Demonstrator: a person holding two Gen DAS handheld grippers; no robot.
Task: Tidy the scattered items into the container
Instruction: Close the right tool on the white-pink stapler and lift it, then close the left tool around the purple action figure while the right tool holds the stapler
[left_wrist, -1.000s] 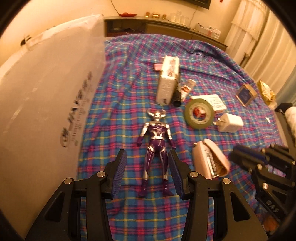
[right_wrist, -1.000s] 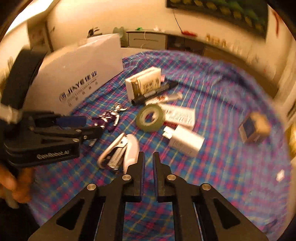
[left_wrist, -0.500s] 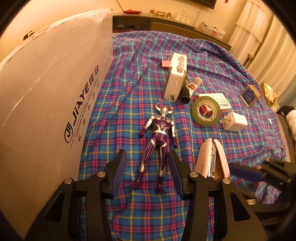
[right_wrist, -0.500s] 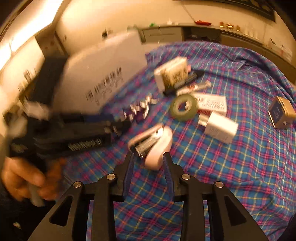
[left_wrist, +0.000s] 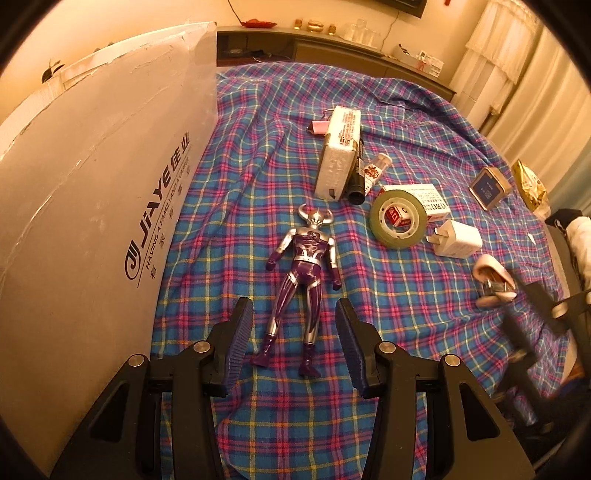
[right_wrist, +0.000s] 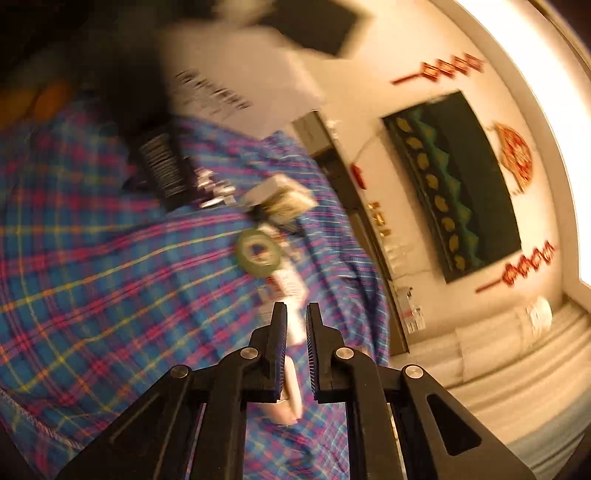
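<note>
Left gripper (left_wrist: 293, 332) open astride the figure's (left_wrist: 301, 273) legs; we should lower squarely, then close. Right gripper (right_wrist: 296, 334) clamps the pink stapler (right_wrist: 291, 384).

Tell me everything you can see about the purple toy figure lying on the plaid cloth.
The toy figure is a humanoid action figure in glossy purple and silver, plastic by its look, with a horned silver head. It lies flat on its back on the plaid cloth, head pointing away from the camera, arms slightly out, legs straight and a little apart. Its lower legs and feet sit between the open fingers of the left hand-held gripper, which do not touch it. The big white container stands to its left.
</note>
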